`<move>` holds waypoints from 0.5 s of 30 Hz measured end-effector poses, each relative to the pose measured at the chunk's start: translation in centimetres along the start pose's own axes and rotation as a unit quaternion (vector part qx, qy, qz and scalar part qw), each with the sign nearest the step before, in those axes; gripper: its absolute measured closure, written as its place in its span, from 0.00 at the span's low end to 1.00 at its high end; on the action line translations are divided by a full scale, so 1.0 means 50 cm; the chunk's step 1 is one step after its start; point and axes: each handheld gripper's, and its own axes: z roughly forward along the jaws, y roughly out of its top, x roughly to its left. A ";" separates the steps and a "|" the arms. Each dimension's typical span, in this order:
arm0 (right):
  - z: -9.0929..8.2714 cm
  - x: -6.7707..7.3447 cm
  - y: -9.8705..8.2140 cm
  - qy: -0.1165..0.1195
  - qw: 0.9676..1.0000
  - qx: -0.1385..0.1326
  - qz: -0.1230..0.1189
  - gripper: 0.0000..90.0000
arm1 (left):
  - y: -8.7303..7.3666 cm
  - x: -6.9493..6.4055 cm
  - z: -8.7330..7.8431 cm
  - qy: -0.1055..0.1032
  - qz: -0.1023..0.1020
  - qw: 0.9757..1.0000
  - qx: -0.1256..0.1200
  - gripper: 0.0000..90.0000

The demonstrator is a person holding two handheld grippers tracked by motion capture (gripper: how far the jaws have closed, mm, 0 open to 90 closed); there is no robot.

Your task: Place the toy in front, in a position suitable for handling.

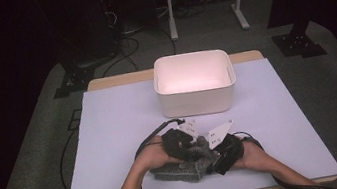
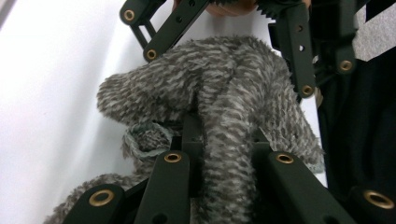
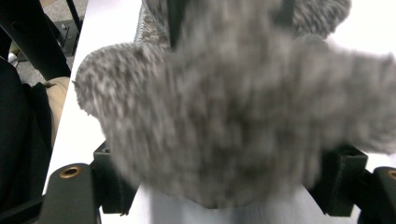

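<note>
Nearest, at the front edge of the desk (image 1: 121, 132), between the two hands: one woolly grey knit piece (image 1: 182, 169), crumpled, lying partly flat on the pale sheet and partly lifted into a ridge. Looks like a glove or sock, too bunched to say which. Pinched at that ridge by the left tool (image 2: 219, 140), shut tight on a narrow fold of the cloth, with the rest draping down either side of the jaws. Straddled from the other side by the right tool (image 1: 213, 156), jaws spread wide with a fat bulge of knit between them; no firm squeeze to be seen there, and too blurred in the right gripper view to say more. Judged by the look: very light, soft through and through, no stiffness at all, so sure to sag and fold wherever unsupported. Fuzzy rather than slippery, likely to cling to the pads and to itself; nothing fragile, though prone to stretching if pulled from two ends. Best taken by a gathered fold or by the cuff, with plenty of cloth between the pads, not by a single loose tip. Farther back, well apart from the knit, near the middle of the far edge: one white tub (image 1: 195, 100), open-topped and with nothing visible inside. By count: one knit piece, two tools, one tub, one desk.
</note>
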 end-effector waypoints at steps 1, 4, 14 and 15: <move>0.000 0.000 -0.001 0.002 1.000 0.001 0.002 0.25 | -0.002 0.002 0.003 -0.001 -0.002 1.000 -0.002 0.85; 0.002 -0.002 -0.005 0.002 1.000 0.001 0.006 0.25 | -0.008 0.004 -0.002 0.003 -0.003 1.000 0.001 0.85; 0.000 -0.003 -0.002 0.002 1.000 0.000 -0.002 0.25 | -0.077 0.013 -0.064 0.038 -0.041 0.998 0.000 0.84; 0.000 -0.003 -0.002 0.002 1.000 0.000 -0.003 0.25 | -0.085 0.014 -0.071 0.042 -0.046 0.998 0.000 0.84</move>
